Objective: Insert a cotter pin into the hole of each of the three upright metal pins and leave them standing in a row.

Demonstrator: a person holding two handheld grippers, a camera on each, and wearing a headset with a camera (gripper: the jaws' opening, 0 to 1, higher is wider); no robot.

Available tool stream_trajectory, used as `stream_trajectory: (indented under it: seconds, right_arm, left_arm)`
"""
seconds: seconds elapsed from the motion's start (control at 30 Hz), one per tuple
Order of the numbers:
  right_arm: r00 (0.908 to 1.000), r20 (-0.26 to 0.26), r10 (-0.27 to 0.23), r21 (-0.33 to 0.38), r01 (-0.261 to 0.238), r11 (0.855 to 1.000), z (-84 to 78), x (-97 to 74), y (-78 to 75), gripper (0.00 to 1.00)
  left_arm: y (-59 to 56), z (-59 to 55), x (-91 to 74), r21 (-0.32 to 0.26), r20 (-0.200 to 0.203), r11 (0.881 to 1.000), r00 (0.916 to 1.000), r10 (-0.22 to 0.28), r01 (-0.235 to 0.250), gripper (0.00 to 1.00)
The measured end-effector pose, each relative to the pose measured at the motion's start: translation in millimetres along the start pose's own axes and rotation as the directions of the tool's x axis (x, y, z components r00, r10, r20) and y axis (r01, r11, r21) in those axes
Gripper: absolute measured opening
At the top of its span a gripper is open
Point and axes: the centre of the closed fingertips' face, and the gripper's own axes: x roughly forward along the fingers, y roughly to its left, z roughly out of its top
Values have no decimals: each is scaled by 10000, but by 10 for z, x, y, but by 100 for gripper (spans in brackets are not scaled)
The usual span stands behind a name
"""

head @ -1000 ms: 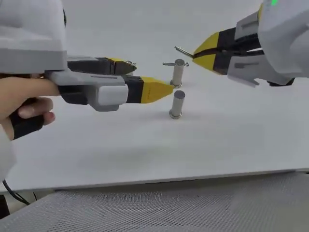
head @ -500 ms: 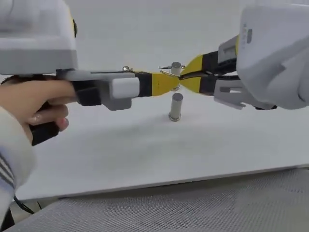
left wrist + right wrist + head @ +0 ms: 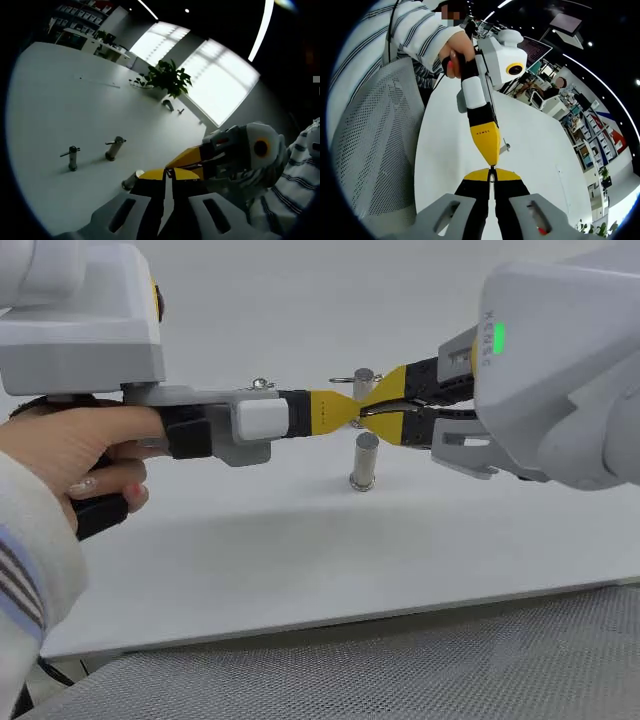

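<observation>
Final insertion appears in hand: left gripper (image 3: 352, 412) and right gripper (image 3: 372, 410) meet, jaws clenched, possibly sharing a cotter pin; next, thread it through the bare pin (image 3: 365, 460).

Left gripper (image 3: 167, 173) jaws together, right gripper (image 3: 189, 157) tip meeting them; three pins (image 3: 115, 148) ahead-left, nearest pin (image 3: 132, 180) just beside.

Holding the yellow-tipped grey left gripper (image 3: 352, 412) in one hand (image 3: 85, 455), jaws closed, tip to tip with the closed yellow-tipped right gripper (image 3: 373, 412).
</observation>
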Motion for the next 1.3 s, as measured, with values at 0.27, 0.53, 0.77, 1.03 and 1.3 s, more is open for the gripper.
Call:
stream_trajectory:
  seconds: [0.27,0.53,0.77,1.03,1.3]
  right_arm:
    - [10000,78,27,-84,-27,10000,44,28,54,0]
    - [9999,148,62,-33,-61,10000,43,42,73,0]
    - [9996,271,122,221,-128,9997,29,40,98,0]
    - [9989,442,141,1384,-201,9902,-88,3,56,7]
    - [9873,1336,860,3272,-1259,9365,-50,-7,105,7]
  left_arm:
    - [21,-55,-62,426,-243,9991,9997,38,-28,0]
    - [58,-77,-82,129,-284,9996,9993,245,-242,0]
    - [17,-115,-66,486,-389,9983,9987,327,-308,0]
    - [-19,-112,-110,1124,-421,9934,9987,285,-236,0]
    - [-83,-167,-102,3334,-1004,9427,9937,493,-131,0]
